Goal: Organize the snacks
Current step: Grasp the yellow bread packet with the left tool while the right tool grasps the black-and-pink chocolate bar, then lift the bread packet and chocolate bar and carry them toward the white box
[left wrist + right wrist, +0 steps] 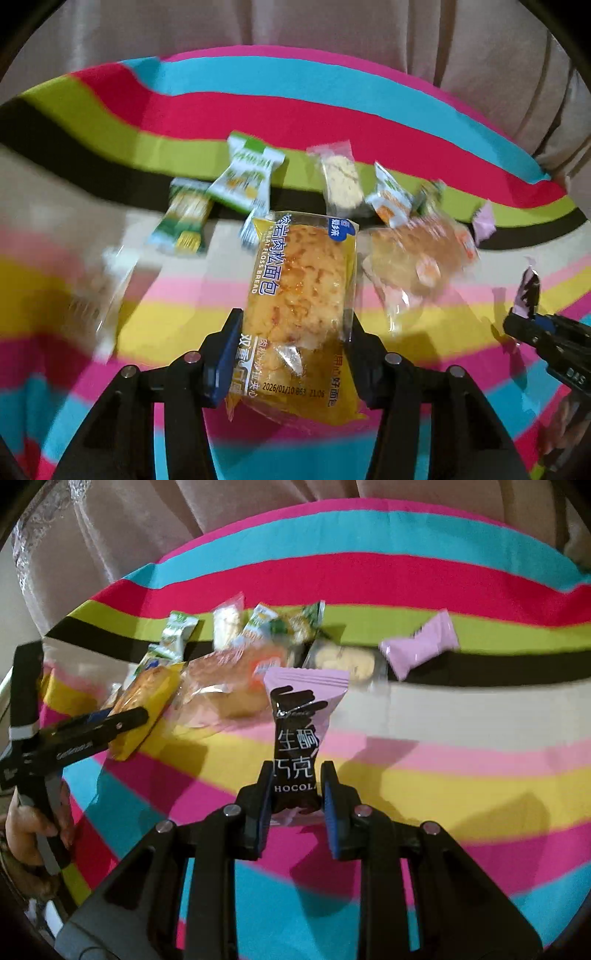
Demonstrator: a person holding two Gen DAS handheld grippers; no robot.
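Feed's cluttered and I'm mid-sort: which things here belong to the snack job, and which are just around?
Job:
- meat floss bread, in left claw
- chocolate packet, in right claw
- pink packet
- green-and-white packets
- clear-wrapped bun

Around:
- striped cloth
- curtain

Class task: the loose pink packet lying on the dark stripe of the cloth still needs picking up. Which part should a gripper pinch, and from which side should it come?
Probably pinch the pink packet across its puffy middle, not its flat crimped ends. It lies flat and slanted on the striped cloth, so come from above with the fingers turned across its narrow width.
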